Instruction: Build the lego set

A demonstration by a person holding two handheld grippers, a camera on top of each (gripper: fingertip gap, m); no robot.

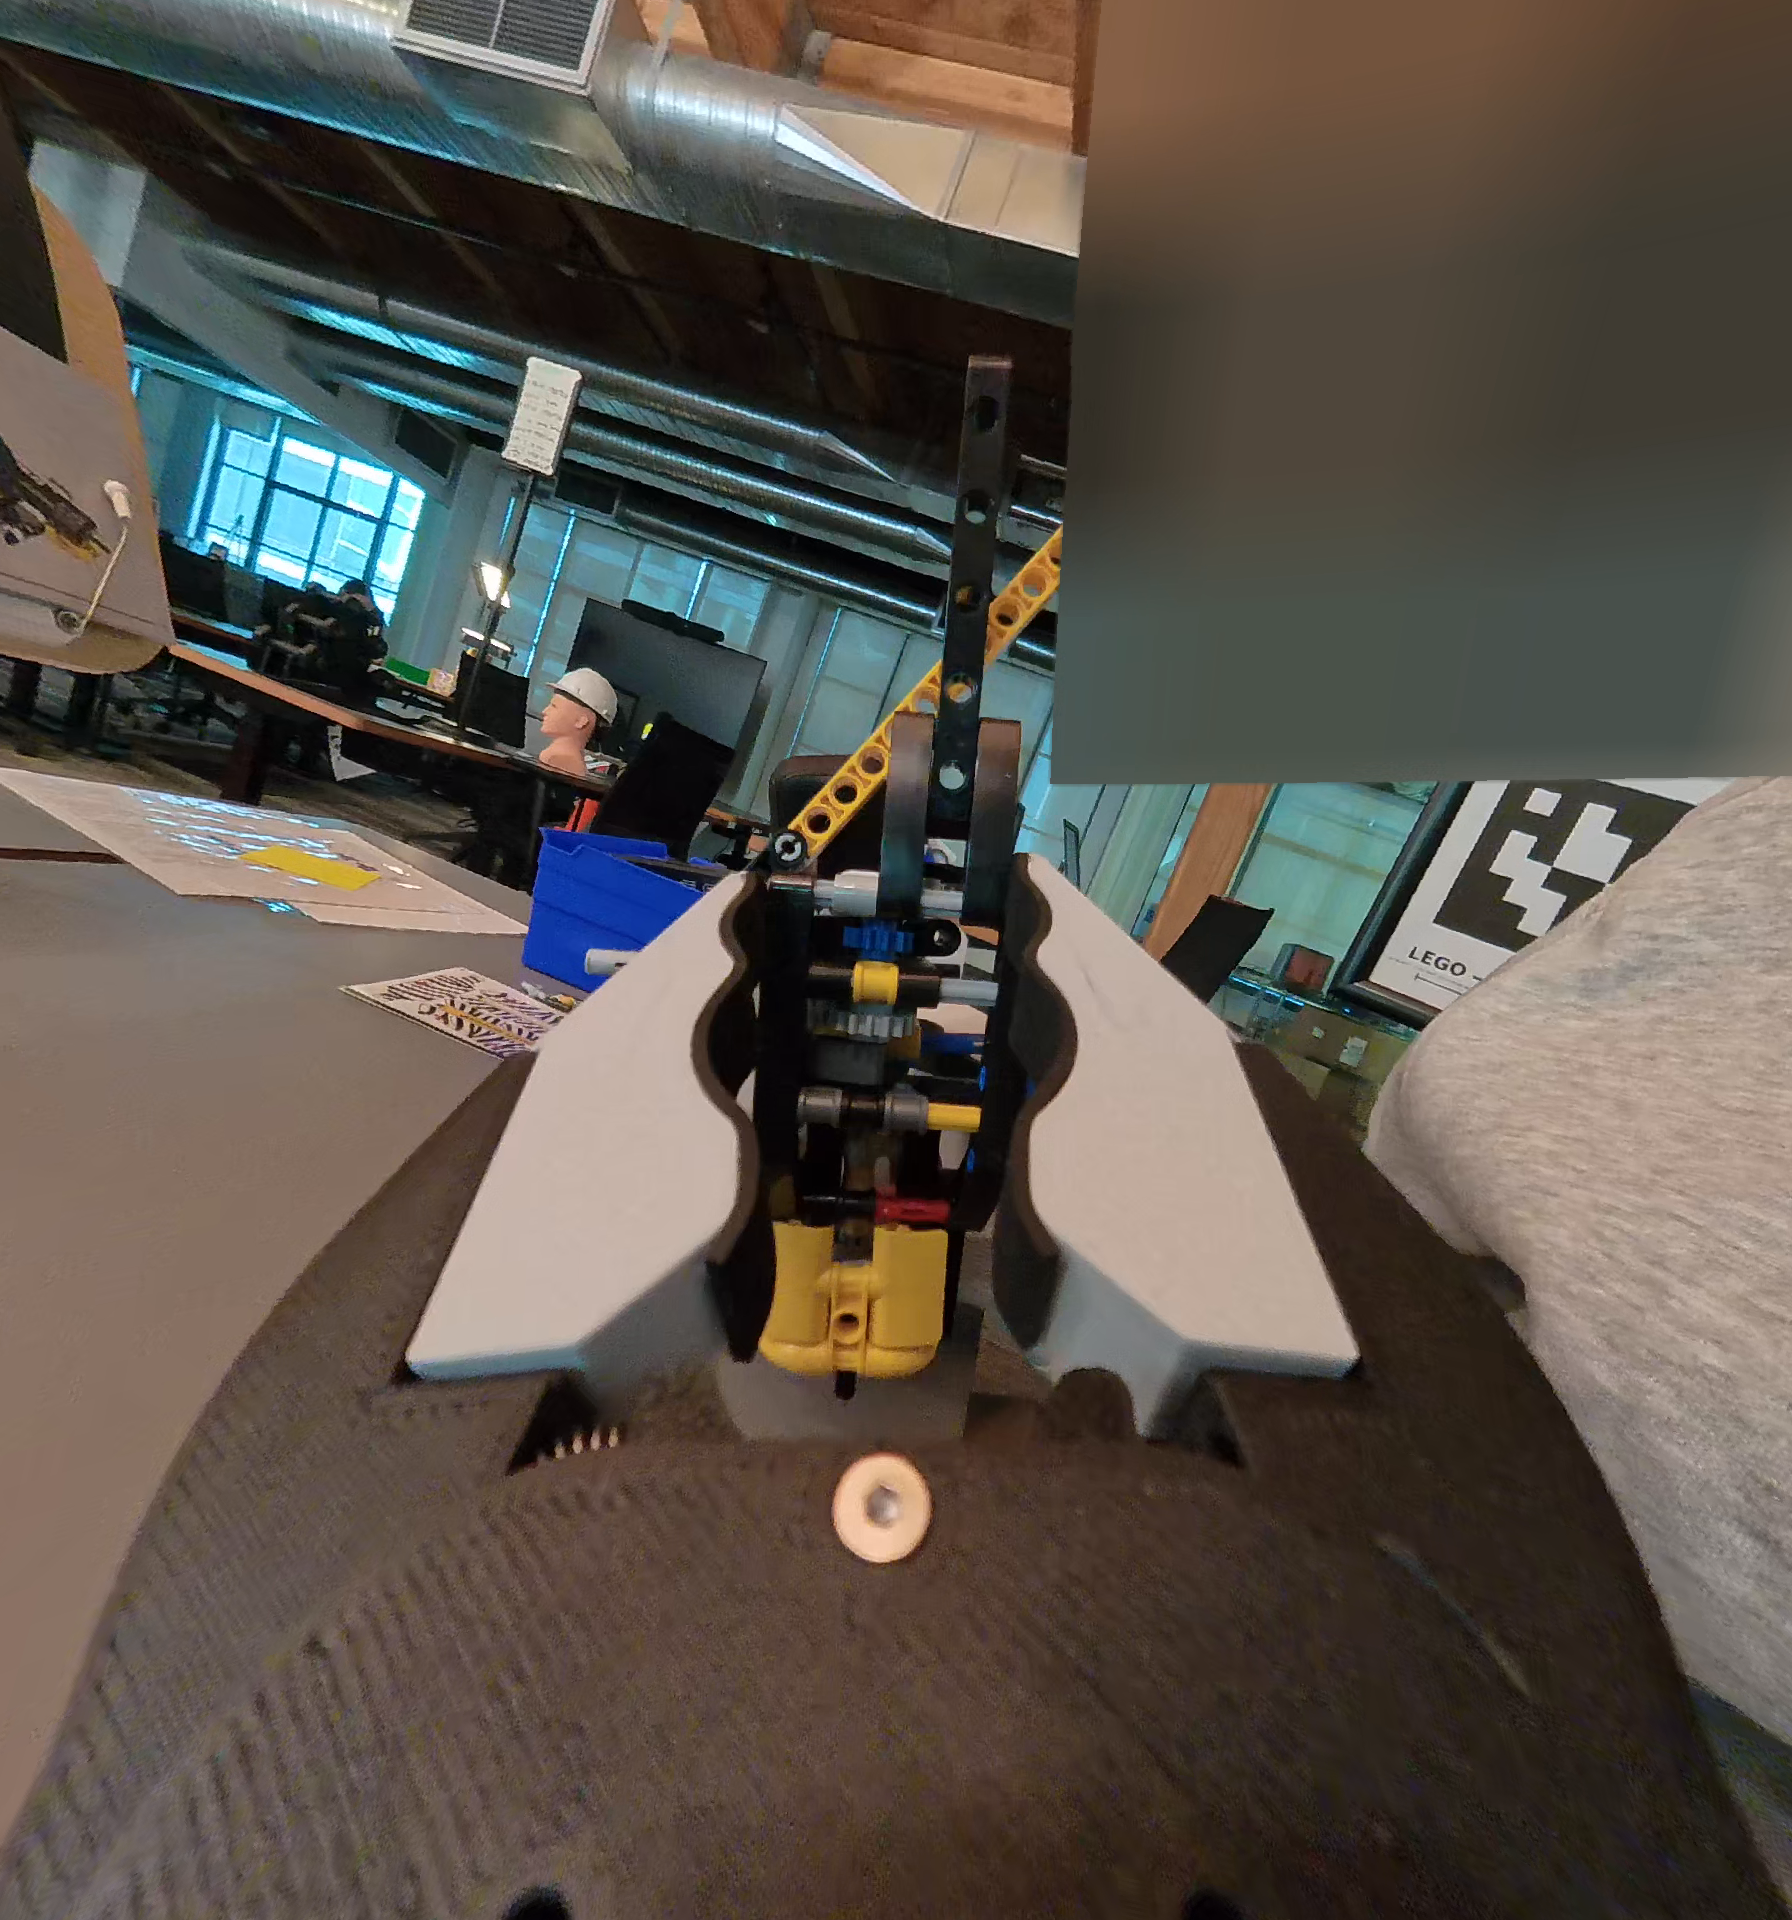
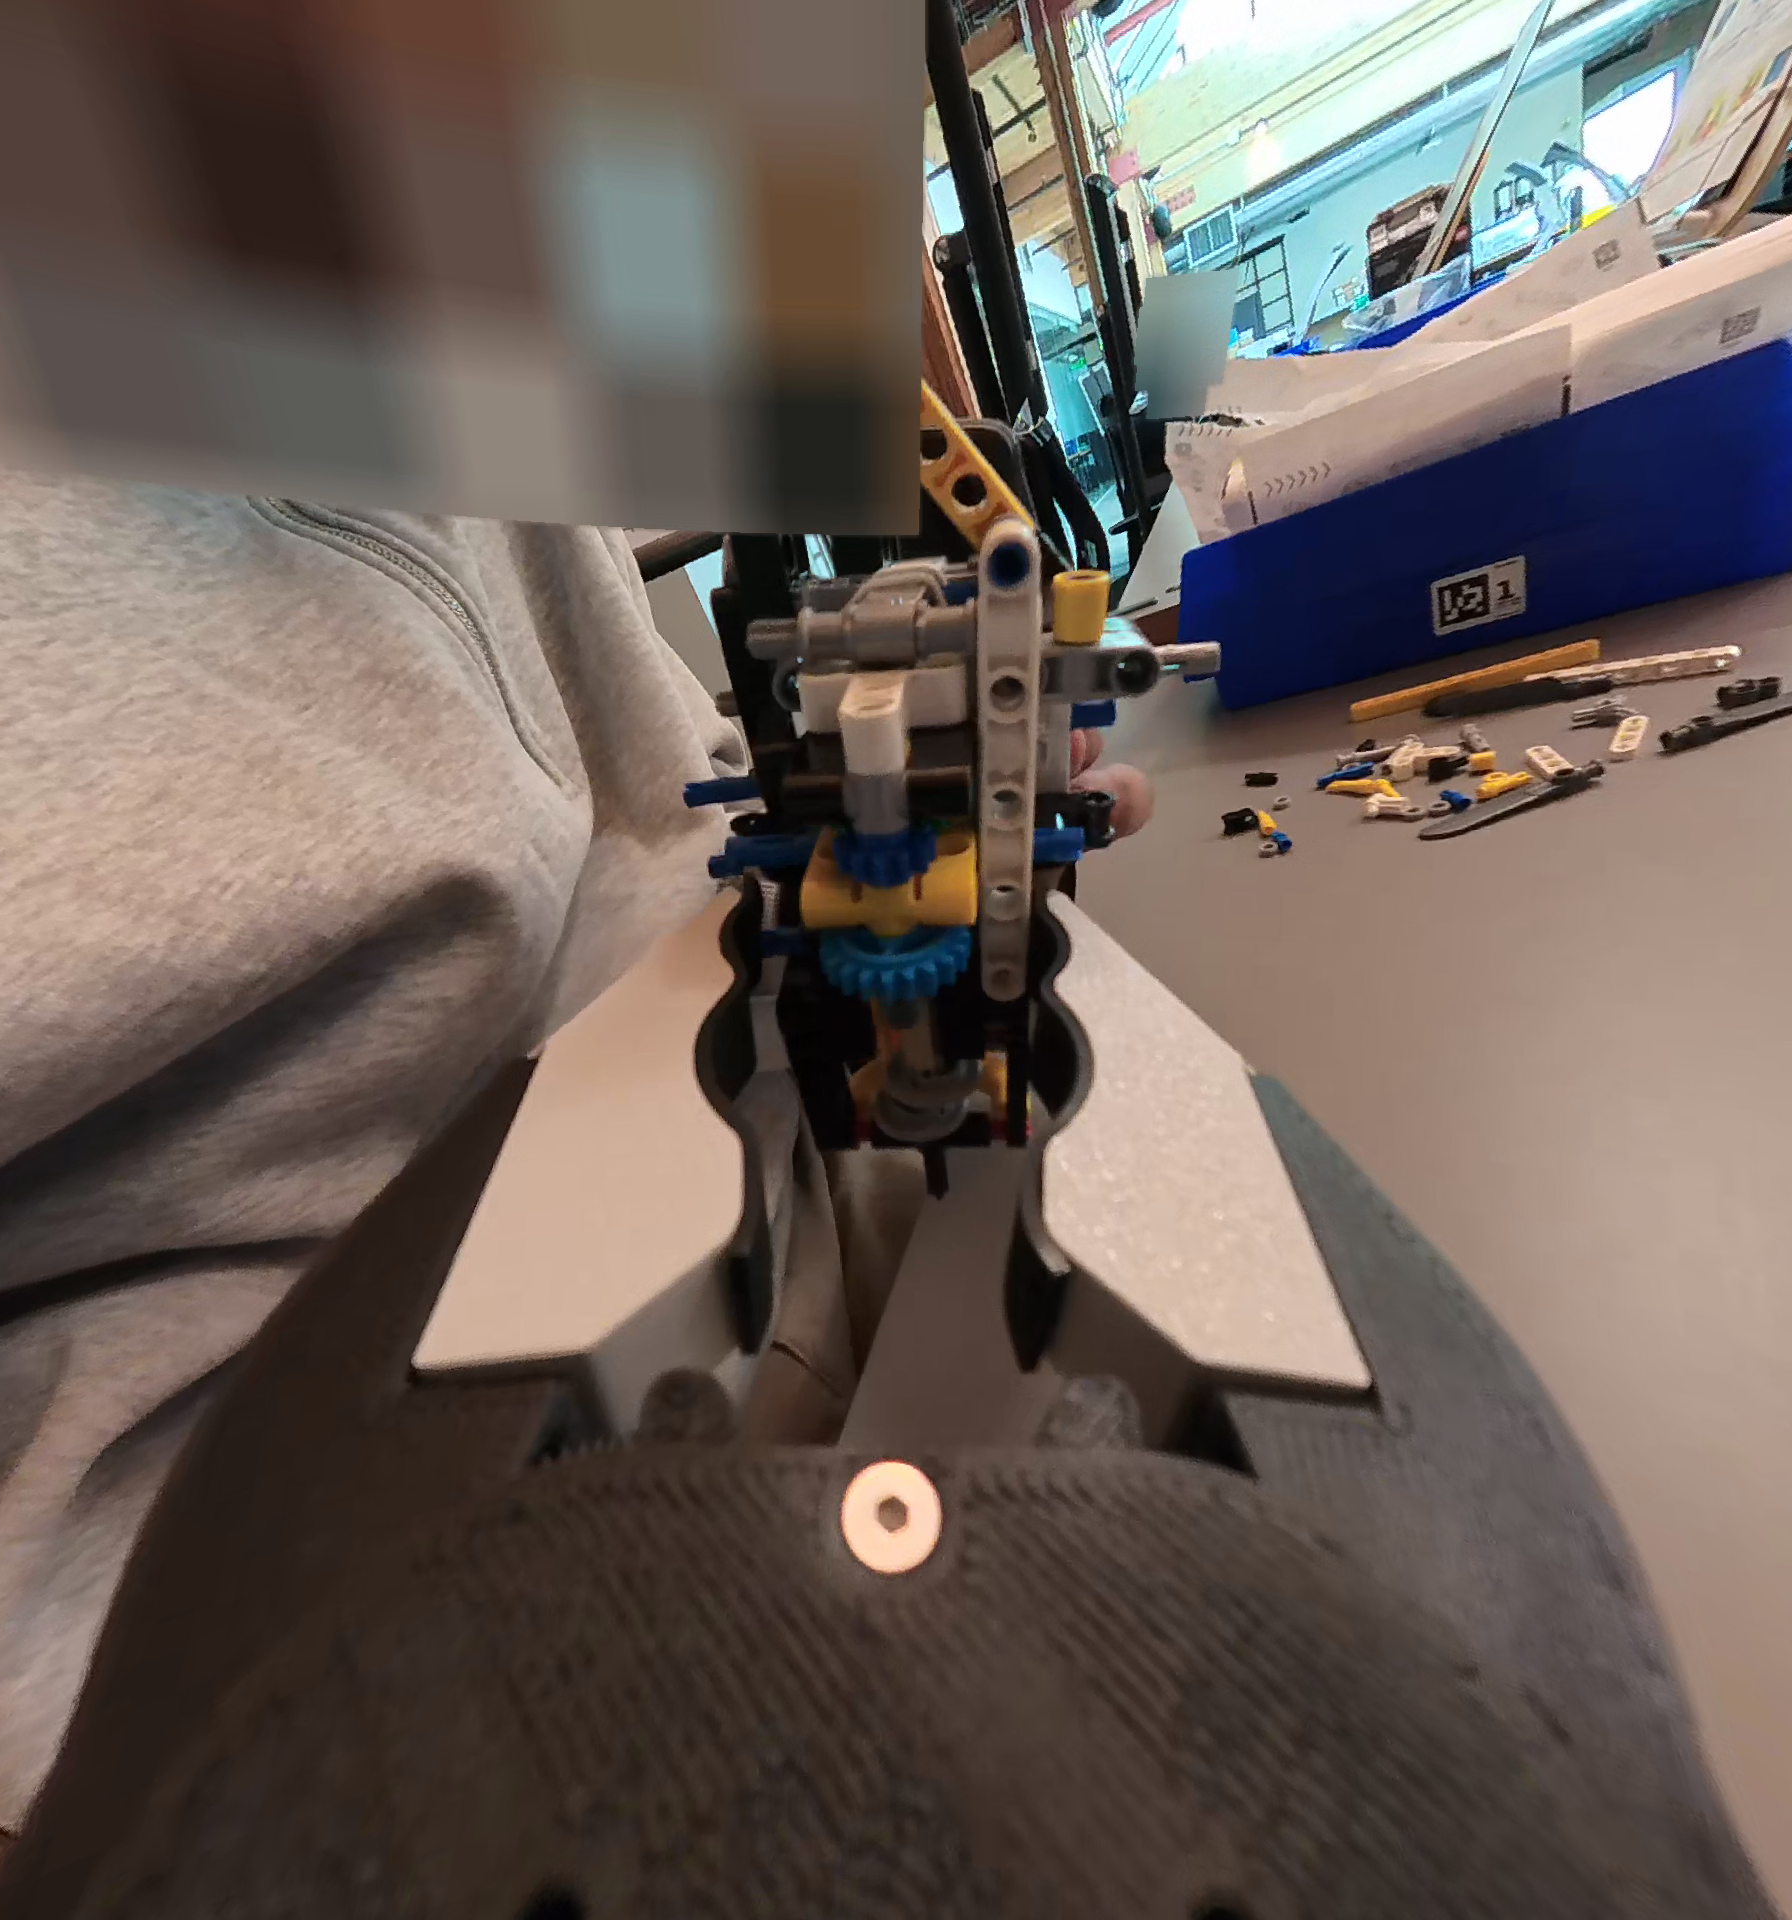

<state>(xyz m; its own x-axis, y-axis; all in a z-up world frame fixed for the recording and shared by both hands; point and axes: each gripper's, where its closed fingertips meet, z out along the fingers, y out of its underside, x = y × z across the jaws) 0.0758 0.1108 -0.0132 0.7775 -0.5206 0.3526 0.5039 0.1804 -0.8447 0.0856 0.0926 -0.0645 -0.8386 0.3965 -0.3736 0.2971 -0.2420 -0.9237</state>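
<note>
1. Yellow and black beams, blue gears and grey axles make up the half-built lego model (image 1: 876, 1091), and it sits squeezed between both claws at once, held up off the grey bench (image 1: 144, 1091).
2. The left claw (image 1: 876, 914) is clamped on the model's black side frames, with the yellow block deep between its fingers and a long black beam (image 1: 975, 561) standing up past its tips.
3. The right claw (image 2: 897, 935) is closed on the opposite end, its fingers pinching the black frame just below the blue gear (image 2: 892, 961), while a light grey beam (image 2: 1008, 769) rises beyond the tips.
4. Loose pieces (image 2: 1443, 774) lie scattered on the bench to the right of the right claw, well apart from it, in front of a blue bin (image 2: 1494, 561) stuffed with paper.
5. A person in a grey sweatshirt (image 2: 248, 831) is close on the left of that claw.
6. The step in hand looks like steadying or reorienting the model before another part goes on.
7. To do it well, I would keep one claw firmly closed while the other lets go, never both.
8. Squeeze only on the stiff frames, not the gears or thin axles, which could pop out.
9. Set the model down on the bench before reaching for a piece.
</note>
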